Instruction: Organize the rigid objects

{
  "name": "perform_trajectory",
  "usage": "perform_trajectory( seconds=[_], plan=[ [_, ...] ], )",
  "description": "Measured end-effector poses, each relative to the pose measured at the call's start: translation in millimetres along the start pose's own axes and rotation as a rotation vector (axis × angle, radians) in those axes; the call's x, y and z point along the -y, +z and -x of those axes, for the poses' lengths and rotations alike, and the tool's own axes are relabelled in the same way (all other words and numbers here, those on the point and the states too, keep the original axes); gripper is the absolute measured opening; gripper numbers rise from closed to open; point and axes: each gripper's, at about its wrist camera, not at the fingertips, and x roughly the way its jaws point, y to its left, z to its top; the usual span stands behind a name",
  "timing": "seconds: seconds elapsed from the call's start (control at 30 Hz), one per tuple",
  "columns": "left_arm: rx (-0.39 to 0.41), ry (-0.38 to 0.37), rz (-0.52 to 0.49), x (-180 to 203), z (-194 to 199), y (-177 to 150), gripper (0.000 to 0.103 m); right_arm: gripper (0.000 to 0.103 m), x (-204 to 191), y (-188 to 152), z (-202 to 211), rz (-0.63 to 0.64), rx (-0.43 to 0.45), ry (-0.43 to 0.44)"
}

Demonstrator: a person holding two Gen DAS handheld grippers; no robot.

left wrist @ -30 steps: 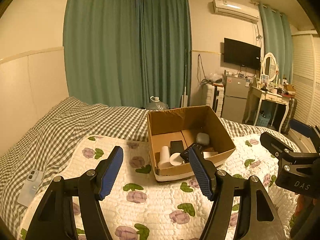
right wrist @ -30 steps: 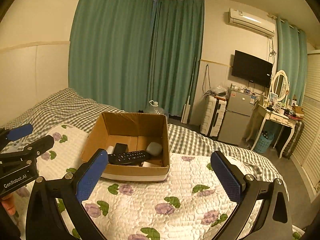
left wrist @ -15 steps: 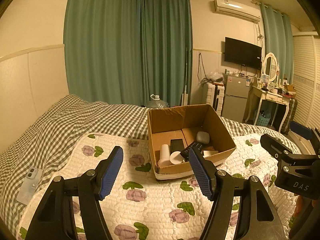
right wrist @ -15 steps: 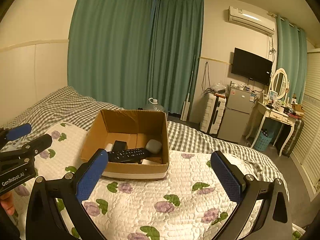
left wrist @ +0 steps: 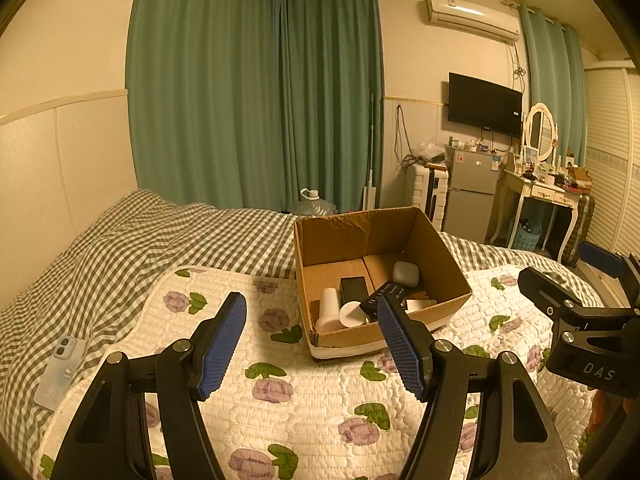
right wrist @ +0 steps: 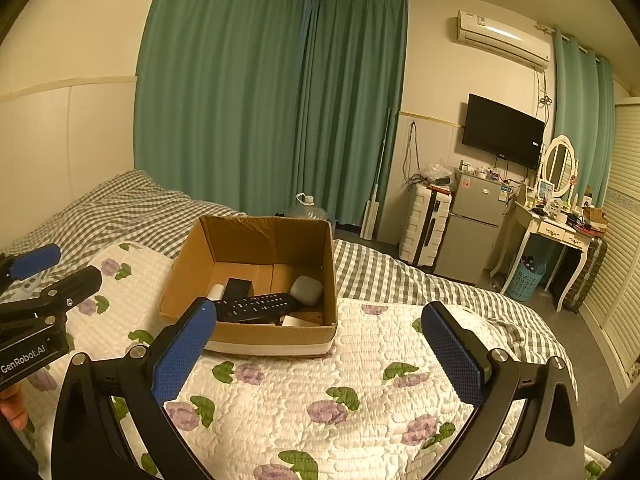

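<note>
Drifting only slightly over the last second, left gripper and right gripper hover spread and empty before the cardboard box; probably between picks.

Teal curtains, wall television, air conditioner, white dressing table
</note>
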Motion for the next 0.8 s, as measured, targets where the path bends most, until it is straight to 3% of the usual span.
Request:
perform_trajectory(
  seconds=[0.8],
  plan=[
    [-0.014,-0.007,-0.011,-0.3,-4.2,-5.1,0.071,0.103,1.5,-4.9,-3.8,-0.001,-0.015,-0.005]
  ],
)
